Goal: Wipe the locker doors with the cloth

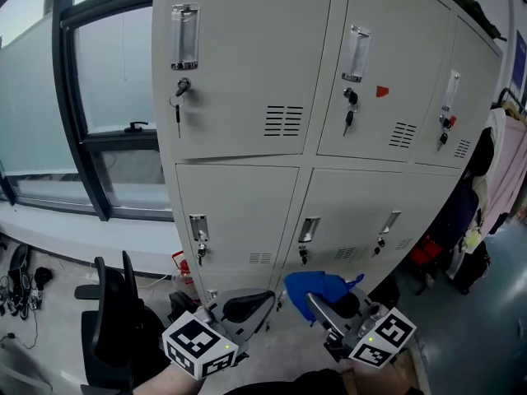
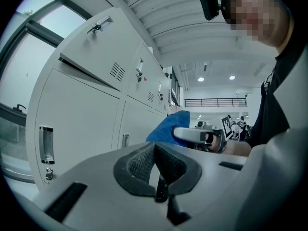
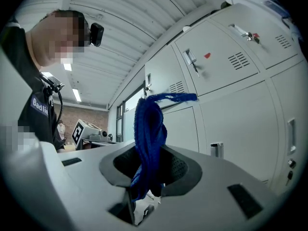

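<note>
Low before the locker doors [image 1: 239, 208], right gripper [image 1: 314, 301] fingers clamp the bunched blue cloth [image 1: 323, 283]; left gripper [image 1: 262, 299] fingers together, empty. I'd present a broad fold flat, press lightly, skirt handles [image 1: 198, 225] and keys [image 1: 201, 253].

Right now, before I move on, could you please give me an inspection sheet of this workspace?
Surface: locker doors, grey, shut; keys hang in several locks.
Job's things: blue cloth, bunched, held before the lower doors.
Clutter: black chair by the lockers; hanging clothes at right.
Tools: left tool shut, empty; right tool shut on the blue cloth.
Cables: cable tangle on the floor, far left.
Surroundings: window left of the lockers.
</note>
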Demonstrator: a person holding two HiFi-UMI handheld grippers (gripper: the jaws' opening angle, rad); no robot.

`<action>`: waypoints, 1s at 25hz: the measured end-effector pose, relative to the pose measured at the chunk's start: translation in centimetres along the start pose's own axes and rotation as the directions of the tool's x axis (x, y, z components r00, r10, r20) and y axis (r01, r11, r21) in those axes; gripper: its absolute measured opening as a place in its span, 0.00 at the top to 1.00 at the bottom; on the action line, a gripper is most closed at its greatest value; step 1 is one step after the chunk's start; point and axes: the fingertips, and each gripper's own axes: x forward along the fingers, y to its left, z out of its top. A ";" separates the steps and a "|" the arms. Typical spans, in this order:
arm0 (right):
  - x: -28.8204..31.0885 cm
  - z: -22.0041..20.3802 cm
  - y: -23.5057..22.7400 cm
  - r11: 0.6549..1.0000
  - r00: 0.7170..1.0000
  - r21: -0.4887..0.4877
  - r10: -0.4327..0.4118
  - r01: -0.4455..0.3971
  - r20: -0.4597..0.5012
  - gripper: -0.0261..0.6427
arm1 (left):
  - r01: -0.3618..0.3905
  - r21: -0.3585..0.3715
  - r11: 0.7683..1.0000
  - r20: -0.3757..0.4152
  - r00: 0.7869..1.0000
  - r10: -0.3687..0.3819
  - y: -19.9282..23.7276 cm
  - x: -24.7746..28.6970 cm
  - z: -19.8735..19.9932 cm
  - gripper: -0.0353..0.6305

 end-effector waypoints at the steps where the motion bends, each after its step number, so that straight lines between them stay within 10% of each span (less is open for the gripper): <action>1: 0.0 0.5 -0.4 1.000 1.000 -0.009 -0.002 0.002 0.003 0.81 | -0.002 0.002 1.000 0.007 1.000 0.002 0.2 0.3 0.3 0.94; 25: 4.5 10.7 -17.2 0.976 0.972 -0.149 0.180 -0.158 0.149 0.81 | -0.314 0.049 0.948 0.013 0.949 0.314 2.5 11.9 2.6 0.94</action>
